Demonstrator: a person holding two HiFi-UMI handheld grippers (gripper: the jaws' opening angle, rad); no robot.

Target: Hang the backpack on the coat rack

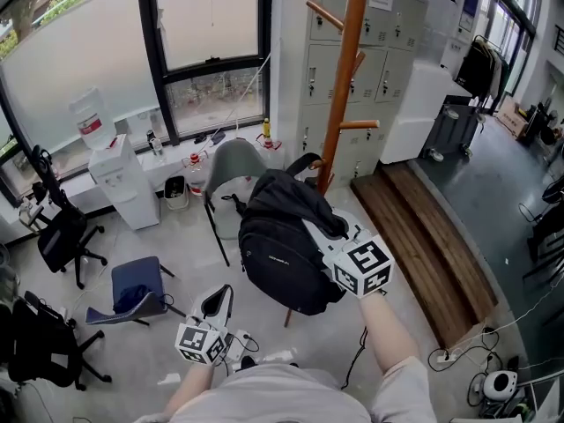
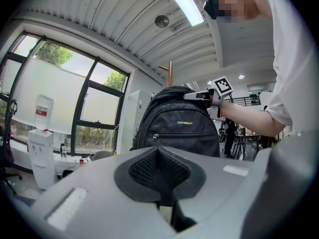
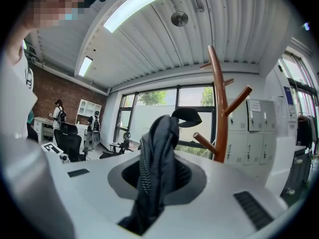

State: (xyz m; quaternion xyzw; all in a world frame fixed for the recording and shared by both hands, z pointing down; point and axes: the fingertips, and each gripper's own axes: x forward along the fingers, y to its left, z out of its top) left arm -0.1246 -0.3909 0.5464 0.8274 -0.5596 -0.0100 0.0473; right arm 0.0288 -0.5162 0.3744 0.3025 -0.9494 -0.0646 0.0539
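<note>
My right claw (image 3: 155,180) is clenched on the backpack (image 1: 282,254) near its top, holding it in the air short of the rack (image 1: 342,86). The pegs (image 3: 205,141) lie ahead and right of its loop (image 3: 188,116). My left claw (image 2: 160,173) is closed on nothing, farther back.

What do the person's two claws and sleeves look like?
The left claw and right claw are pale grey, each with dark ribbed pads and a white cube bearing black square markers. The person wears a light shirt with short sleeves.

Grey chair (image 1: 233,167) and backpack (image 1: 280,254) stand before the coat rack (image 1: 340,86) — upper pegs (image 1: 324,14) free.
</note>
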